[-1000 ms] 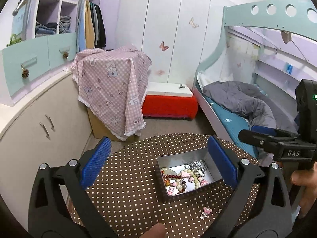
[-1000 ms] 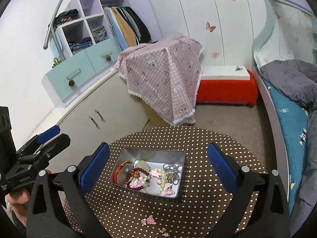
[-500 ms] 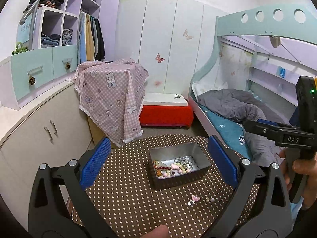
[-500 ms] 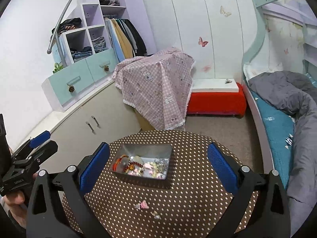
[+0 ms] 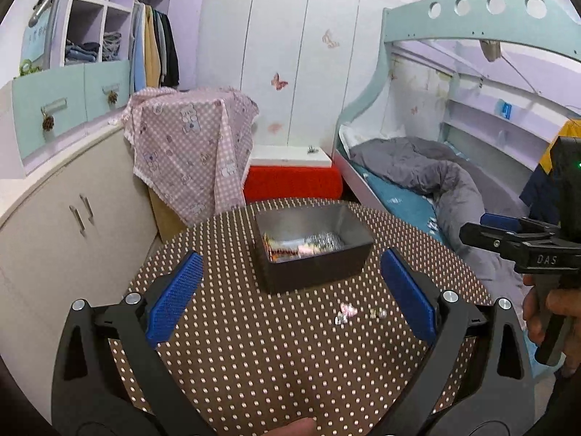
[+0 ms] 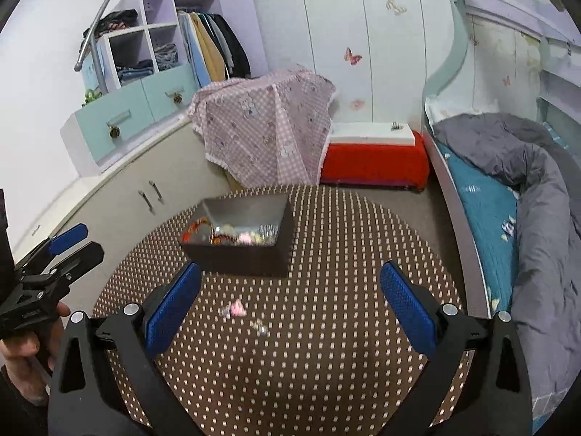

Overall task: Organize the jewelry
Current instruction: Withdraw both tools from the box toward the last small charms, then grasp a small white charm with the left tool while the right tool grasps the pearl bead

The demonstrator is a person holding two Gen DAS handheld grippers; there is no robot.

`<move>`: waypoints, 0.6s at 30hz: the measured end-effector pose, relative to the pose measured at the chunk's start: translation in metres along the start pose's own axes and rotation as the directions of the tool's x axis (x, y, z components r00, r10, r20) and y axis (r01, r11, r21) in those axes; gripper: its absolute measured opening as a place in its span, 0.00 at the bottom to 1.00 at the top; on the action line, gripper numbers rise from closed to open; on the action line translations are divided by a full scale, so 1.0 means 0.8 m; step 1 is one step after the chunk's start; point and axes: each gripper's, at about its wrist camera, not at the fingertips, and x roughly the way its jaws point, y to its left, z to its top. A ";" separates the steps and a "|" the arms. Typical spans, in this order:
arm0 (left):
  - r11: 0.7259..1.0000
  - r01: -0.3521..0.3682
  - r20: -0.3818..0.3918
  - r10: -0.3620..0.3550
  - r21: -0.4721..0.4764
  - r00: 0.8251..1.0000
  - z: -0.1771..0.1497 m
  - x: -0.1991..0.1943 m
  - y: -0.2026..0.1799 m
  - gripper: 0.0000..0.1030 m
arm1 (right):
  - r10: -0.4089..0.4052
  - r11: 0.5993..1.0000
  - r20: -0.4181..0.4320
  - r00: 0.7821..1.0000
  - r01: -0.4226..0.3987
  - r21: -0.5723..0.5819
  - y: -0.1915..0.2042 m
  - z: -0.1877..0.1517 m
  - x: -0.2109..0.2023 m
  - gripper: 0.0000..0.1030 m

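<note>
Showing a round, dotted surface (image 5: 254,363) carrying everything that matters to the tidy-up.

Hovering low over its near edge with the left gripper (image 5: 290,283), blue pads spread wide and clamping nothing. Doing likewise with the right gripper (image 6: 290,283), jaws apart and empty. Probably lining both up level with the work before committing to a pick.

Facing a dark metal tin (image 5: 316,269) standing upright near the middle of the surface, well beyond both sets of pads. Serving, by the look of it, as the collecting box.

Holding a blurred heap of beads and chains (image 5: 301,245) in the bottom of that tin. Catching reddish beads (image 6: 198,227) at the tin's left end only from the right wrist; from the left wrist, hiding much of the heap behind the near wall.

Leaving a small pink trinket (image 6: 234,309) and a tiny silvery piece (image 6: 260,325) out on the dots, apart from the tin, between it and the grippers. Likely waiting to be picked up and dropped in with the rest. Placing the pair near the right-hand pad in the left wrist view, but closer to the left-hand pad in the right wrist view. Too blurred for telling what either piece is.
</note>
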 end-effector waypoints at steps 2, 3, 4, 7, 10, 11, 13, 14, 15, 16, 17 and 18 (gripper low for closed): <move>1.000 0.008 -0.029 -0.007 0.006 1.000 -0.010 0.009 -0.003 0.93 | -0.004 1.000 -0.022 1.000 0.004 0.002 -0.002 -0.013 0.005 0.92; 1.000 0.010 -0.041 -0.010 0.012 0.999 -0.016 0.013 -0.004 0.93 | -0.003 1.000 -0.034 0.999 0.003 0.006 -0.003 -0.019 0.008 0.92; 1.000 0.011 -0.053 -0.010 0.019 0.999 -0.020 0.018 -0.006 0.93 | -0.001 1.000 -0.051 0.999 0.002 0.014 -0.005 -0.027 0.013 0.92; 0.999 0.020 -0.107 -0.014 0.049 0.994 -0.035 0.042 -0.012 0.93 | -0.003 0.999 -0.090 0.996 0.006 0.032 -0.011 -0.045 0.024 0.92; 0.996 0.034 -0.160 -0.021 0.078 0.987 -0.048 0.066 -0.019 0.93 | -0.004 0.998 -0.122 0.993 0.011 0.057 -0.018 -0.059 0.035 0.92; 0.995 0.033 -0.172 -0.017 0.089 0.985 -0.052 0.072 -0.021 0.93 | -0.004 0.998 -0.131 0.991 0.012 0.060 -0.019 -0.063 0.039 0.92; 0.992 0.048 -0.209 -0.022 0.120 0.978 -0.060 0.090 -0.030 0.93 | -0.011 0.998 -0.153 0.988 0.020 0.056 -0.020 -0.069 0.046 0.92; 0.989 0.057 -0.226 -0.025 0.137 0.974 -0.063 0.098 -0.035 0.93 | -0.012 0.998 -0.161 0.987 0.021 0.053 -0.019 -0.072 0.048 0.92; 0.987 0.060 -0.235 -0.023 0.152 0.972 -0.064 0.104 -0.039 0.93 | -0.012 0.998 -0.167 0.986 0.021 0.052 -0.020 -0.074 0.051 0.92; 0.984 0.064 -0.243 -0.022 0.166 0.970 -0.066 0.108 -0.043 0.93 | -0.012 0.998 -0.174 0.985 0.021 0.053 -0.021 -0.077 0.053 0.92; 0.980 0.074 -0.258 -0.024 0.183 0.966 -0.068 0.117 -0.047 0.93 | -0.010 0.998 -0.179 0.984 0.020 0.053 -0.021 -0.078 0.055 0.92; 0.978 0.078 -0.267 -0.024 0.192 0.964 -0.070 0.122 -0.050 0.93 | -0.010 0.998 -0.183 0.983 0.020 0.052 -0.021 -0.079 0.057 0.92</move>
